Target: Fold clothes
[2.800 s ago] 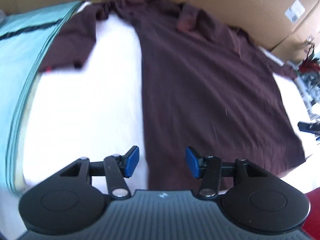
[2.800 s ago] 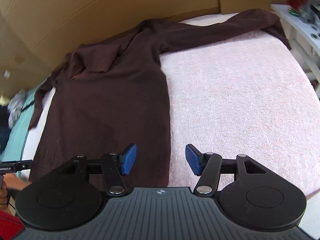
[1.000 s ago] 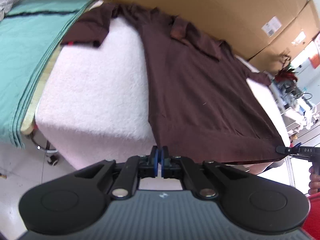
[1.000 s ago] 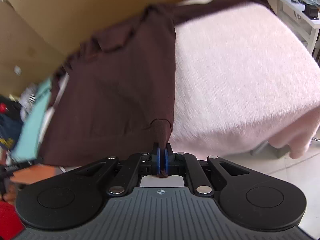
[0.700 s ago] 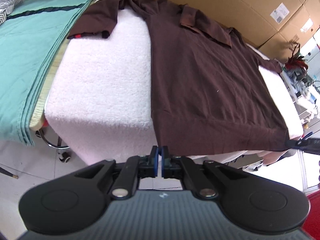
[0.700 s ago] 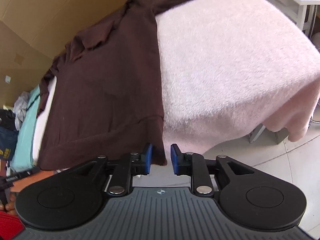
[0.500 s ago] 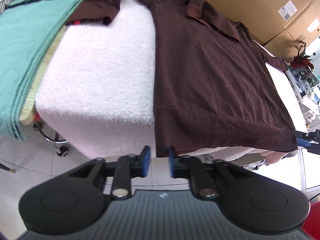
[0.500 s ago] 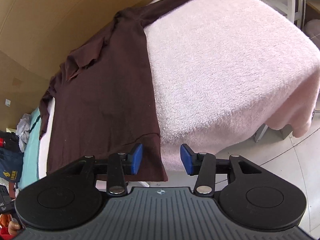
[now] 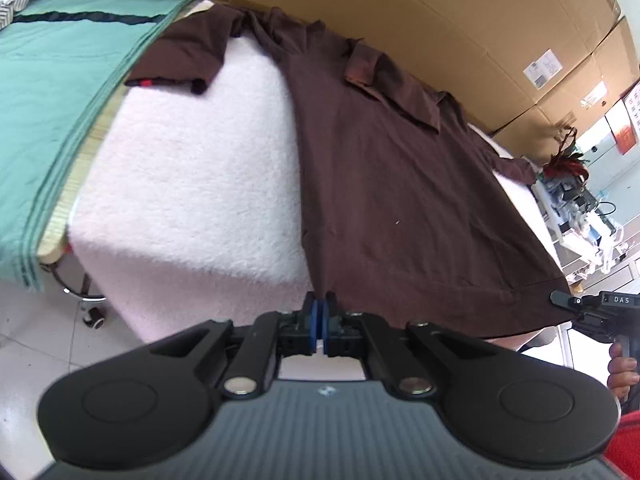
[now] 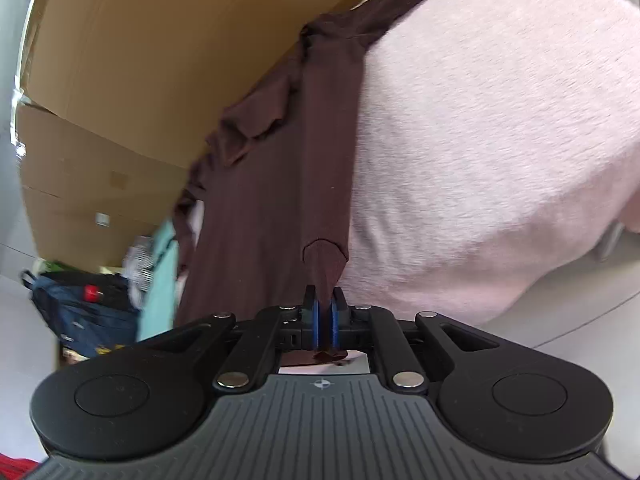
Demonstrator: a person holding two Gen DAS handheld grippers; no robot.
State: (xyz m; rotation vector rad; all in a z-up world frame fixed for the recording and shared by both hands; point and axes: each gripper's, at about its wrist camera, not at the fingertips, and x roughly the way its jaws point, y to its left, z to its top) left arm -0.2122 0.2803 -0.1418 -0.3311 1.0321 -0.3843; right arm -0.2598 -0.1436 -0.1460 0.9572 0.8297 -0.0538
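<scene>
A dark brown collared shirt (image 9: 400,184) lies spread flat on a pale pink fleece-covered table (image 9: 192,184), collar at the far side and hem hanging over the near edge. My left gripper (image 9: 320,318) is at the hem's left corner, its jaws closing with the blue pads together on the fabric edge. In the right wrist view the same shirt (image 10: 272,200) runs up the left of the fleece (image 10: 500,140). My right gripper (image 10: 325,320) has its jaws closing on the other hem corner, which is pulled into a small tent between the pads.
A folded green cloth (image 9: 48,80) lies to the left of the table. Cardboard boxes (image 9: 440,8) wall the far side. A cluttered white shelf (image 9: 580,208) stands at the right and a dark blue bag (image 10: 80,312) on the floor. A person's hand (image 9: 620,372) holds the other gripper.
Both grippers opened off the hem corners half a second ago and have shut on them again. The right wrist view has rolled and tilted.
</scene>
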